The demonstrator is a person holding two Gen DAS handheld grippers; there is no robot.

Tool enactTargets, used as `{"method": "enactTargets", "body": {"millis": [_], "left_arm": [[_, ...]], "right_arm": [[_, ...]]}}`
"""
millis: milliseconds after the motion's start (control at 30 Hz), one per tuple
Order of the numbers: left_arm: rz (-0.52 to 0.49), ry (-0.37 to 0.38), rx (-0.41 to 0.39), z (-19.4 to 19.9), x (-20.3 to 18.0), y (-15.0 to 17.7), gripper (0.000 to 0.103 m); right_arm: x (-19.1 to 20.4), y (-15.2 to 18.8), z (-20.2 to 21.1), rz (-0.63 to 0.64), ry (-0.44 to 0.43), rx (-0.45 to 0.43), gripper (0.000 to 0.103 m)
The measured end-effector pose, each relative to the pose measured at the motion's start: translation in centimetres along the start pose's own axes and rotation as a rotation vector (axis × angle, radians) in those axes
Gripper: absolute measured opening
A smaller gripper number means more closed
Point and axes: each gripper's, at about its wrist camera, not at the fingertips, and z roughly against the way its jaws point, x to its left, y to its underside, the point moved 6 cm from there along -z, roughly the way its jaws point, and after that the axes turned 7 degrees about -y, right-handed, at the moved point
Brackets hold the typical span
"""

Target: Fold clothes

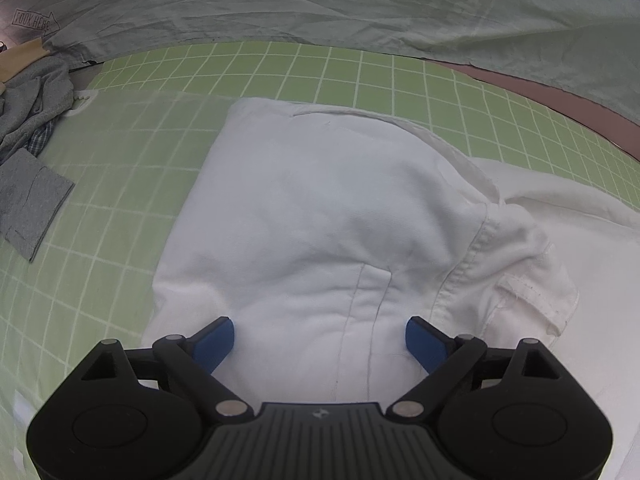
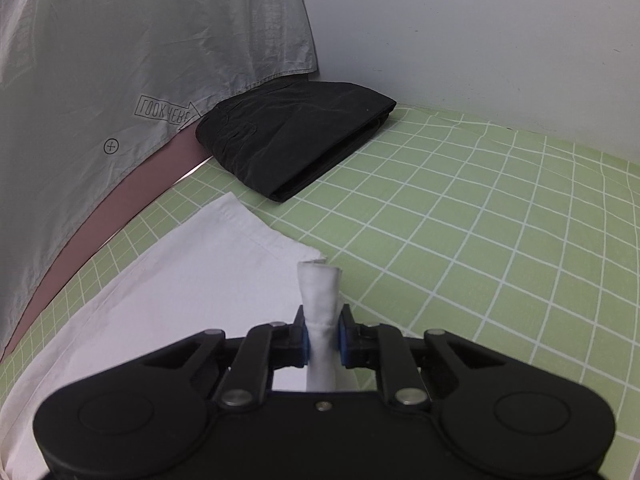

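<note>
Left wrist: we look steeply down, close over the white garment [image 1: 320,216] on the green sheet [image 1: 120,184]. Right wrist: we look shallower, across the sheet to the wall [image 2: 480,40]. Both share garment, sheet, grey cloth [image 1: 320,0].

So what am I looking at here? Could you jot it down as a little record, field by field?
surface: green checked sheet
being folded: white garment, spread on the sheet
left gripper: open, over the white garment, pressing on nothing
right gripper: shut on a bunched edge of the white garment
already folded: black garment, at the far edge of the sheet
waiting: grey clothes, heaped at the left
backdrop: pale cloth with carrot prints
</note>
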Motion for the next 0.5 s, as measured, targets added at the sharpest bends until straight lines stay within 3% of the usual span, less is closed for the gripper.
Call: {"method": "enactTargets", "body": {"millis": [233, 400, 500], "left_arm": [[0.038, 0.026, 0.005, 1.5, 1.9, 1.2, 0.093], [0.053, 0.040, -0.035, 3.0, 3.5, 2.5, 0.093], [0.042, 0.023, -0.044, 3.5, 4.0, 3.6, 0.093]], "right_arm": [[6.9, 0.4, 1.4, 0.093, -0.157, 0.027, 0.013], [14.0, 3.3, 2.2, 0.226, -0.297, 0.088, 0.013], [18.4, 6.9, 3.2, 0.339, -0.390, 0.158, 0.013]]}}
